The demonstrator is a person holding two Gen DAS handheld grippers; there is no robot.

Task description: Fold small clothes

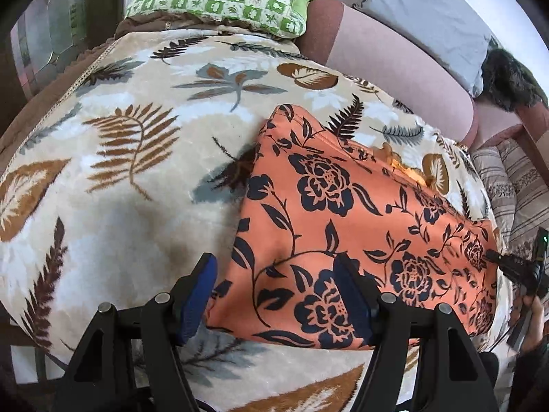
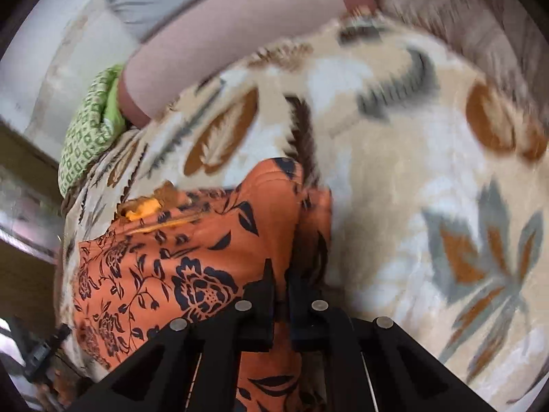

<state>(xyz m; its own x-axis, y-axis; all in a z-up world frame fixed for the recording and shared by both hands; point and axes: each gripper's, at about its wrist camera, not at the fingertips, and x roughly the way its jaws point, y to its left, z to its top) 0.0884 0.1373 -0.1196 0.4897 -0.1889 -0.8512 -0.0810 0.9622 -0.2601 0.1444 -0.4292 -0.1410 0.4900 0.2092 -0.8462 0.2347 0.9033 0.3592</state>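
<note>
An orange garment with a dark navy flower print (image 1: 343, 213) is laid on a cream fleece blanket with brown and grey leaves (image 1: 120, 144), its long axis running in the left wrist view from the narrow far end down to the wide near hem. The right gripper (image 2: 281, 274) is closed tightly on a raised edge of this cloth, while the left gripper (image 1: 274, 295) is held wide open over the near corner, with nothing pinched. A fold seems to be starting; next, the held edge probably must be carried across the garment.
</note>
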